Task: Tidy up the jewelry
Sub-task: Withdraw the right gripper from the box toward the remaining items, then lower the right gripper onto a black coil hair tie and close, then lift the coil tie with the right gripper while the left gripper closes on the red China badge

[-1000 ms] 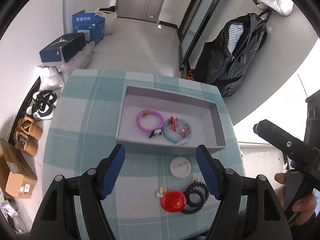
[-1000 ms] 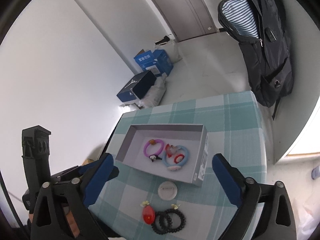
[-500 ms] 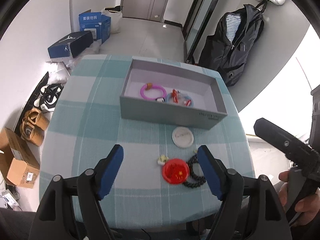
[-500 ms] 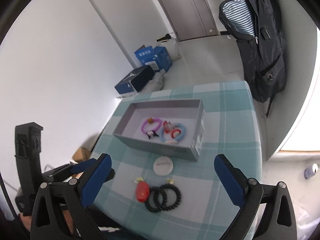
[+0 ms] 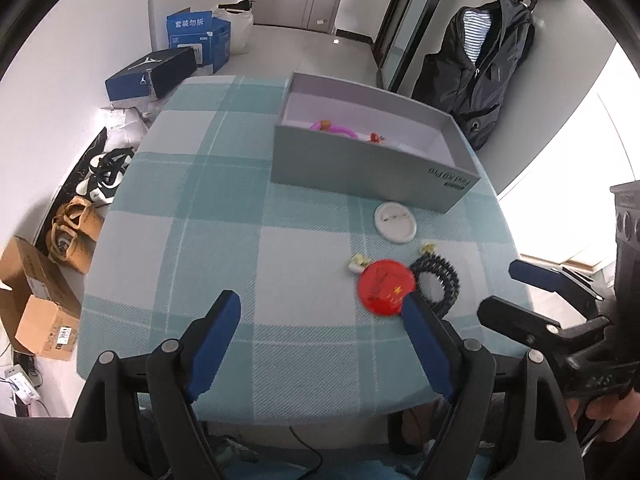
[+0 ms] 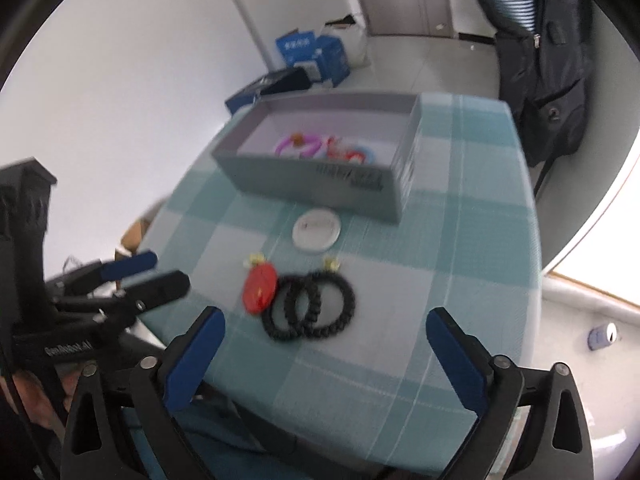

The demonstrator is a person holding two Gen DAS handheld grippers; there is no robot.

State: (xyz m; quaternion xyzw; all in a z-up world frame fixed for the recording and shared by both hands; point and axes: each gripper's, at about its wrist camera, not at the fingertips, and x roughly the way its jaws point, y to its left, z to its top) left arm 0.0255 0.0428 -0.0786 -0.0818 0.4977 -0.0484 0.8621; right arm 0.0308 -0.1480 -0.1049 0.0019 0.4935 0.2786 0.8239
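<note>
Table (image 5: 180, 208) with teal-and-white checked cloth stood in a white-walled room. Grey box (image 5: 360, 168) sat on the table's far side, holding a pink ring (image 5: 336, 128) and other pieces; its lettering was unreadable. Just before the box: white disc (image 5: 395, 223), red badge (image 5: 386, 286) with yellow stars, 2 black bead bracelets (image 6: 310, 306). Beyond the box, floor cartons, 1 blue with white characters (image 5: 198, 38); a dark jacket (image 5: 480, 80). Left gripper (image 5: 320, 332) and right gripper (image 6: 324, 350) were both spread, empty.

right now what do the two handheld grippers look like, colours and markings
Both the left gripper and right gripper have black angular frames with silver screw heads and long blue pads on the fingers. White lettering, too blurred to read, marks the left gripper's body in the right wrist view.
</note>
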